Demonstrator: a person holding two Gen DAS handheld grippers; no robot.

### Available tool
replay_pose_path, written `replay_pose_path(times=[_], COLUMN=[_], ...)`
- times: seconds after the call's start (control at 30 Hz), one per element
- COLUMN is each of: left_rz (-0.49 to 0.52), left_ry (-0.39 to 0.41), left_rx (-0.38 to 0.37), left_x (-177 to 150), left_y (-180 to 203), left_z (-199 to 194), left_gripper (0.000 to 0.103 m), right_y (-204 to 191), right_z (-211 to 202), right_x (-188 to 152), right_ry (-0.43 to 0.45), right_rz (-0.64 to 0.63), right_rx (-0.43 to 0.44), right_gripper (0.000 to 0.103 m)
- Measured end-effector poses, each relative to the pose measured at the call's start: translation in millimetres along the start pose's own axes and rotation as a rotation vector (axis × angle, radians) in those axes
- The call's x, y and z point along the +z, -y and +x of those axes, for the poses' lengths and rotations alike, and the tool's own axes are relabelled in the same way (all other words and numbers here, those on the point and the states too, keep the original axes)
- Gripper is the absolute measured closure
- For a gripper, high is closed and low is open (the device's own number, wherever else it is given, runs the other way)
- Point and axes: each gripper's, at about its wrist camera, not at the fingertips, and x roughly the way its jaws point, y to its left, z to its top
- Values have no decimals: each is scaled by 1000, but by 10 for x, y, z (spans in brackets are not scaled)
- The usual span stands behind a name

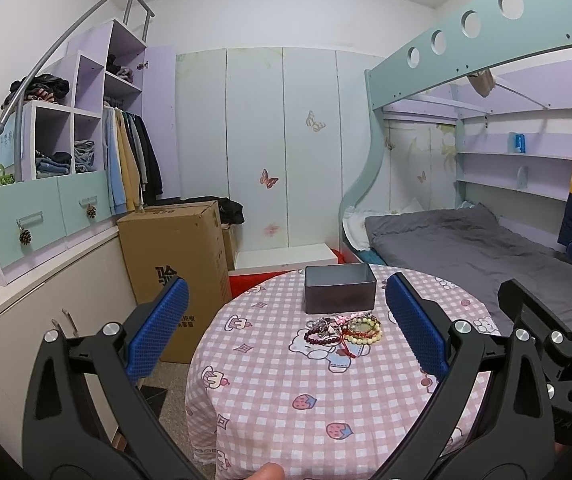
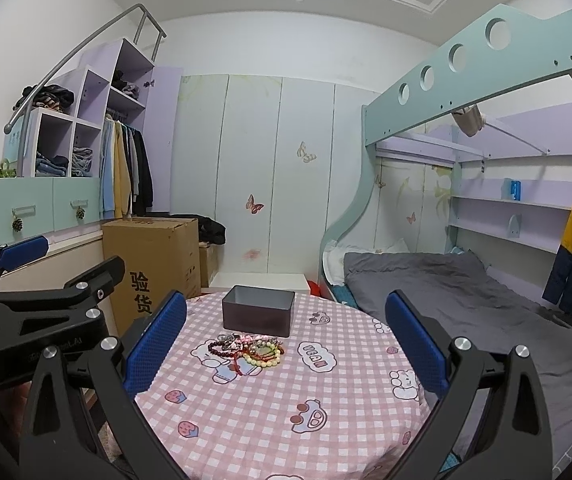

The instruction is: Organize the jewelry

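Brown cardboard, a tall box [image 1: 174, 276], stood on the floor at the left, just beside the round table [image 1: 286, 400] with its pink checked cloth. On that cloth lay the jewelry [image 1: 344, 330], a tangled heap of beaded bracelets with a red cord, just in front of the open grey tin [image 1: 340, 288] and touching nothing else. Such strings looked light, limp and prone to snagging on one another, so a pinch on one outer loop, such as the pale bead strand at the right of the heap, seemed safer than grabbing the middle. Both tools hovered above the near edge of the table, level and aimed at the heap. The left gripper [image 1: 286, 324] had its blue pads spread wide and empty; the right gripper [image 2: 286, 336], further right, stood likewise spread, holding nothing.
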Motion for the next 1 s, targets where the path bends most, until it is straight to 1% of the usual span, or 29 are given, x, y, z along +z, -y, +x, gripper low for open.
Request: replay_pose_path(times=[0.27,0.43,0.57,0.67,0.73,0.8,0.83,1.0], left_rz=[-18,-15,-9,-2,-2,-10,-18,-8], left_ry=[-15,-25,-27,-39,-48,-68,-97,-191], left_rx=[-24,-49,-60,-82,-111,-149,-166,-194], left_x=[-11,-46,-66,-88,-104,-122,-131,-200], left_y=[-23,9,35,57,53,48,35,5], left_z=[100,199,290,410,502,620,730,1148], left_gripper=[6,6,6,6,6,6,6,6], right_y=[-7,-20,12,35,52,77,93,251], right_z=[39,81,157,249,319,418,459,814], right_x=[6,-11,-38,-63,-87,-115,-137,-231], right_ry=[-5,-8,-20,-36,-48,-61,-68,-122], right_rz=[2,-2,3,2,1,1,3,42], right_rx=[-18,-51,-58,-67,-69,-69,-65,-15], right_gripper=[7,8,8,8,8,8,8,7])
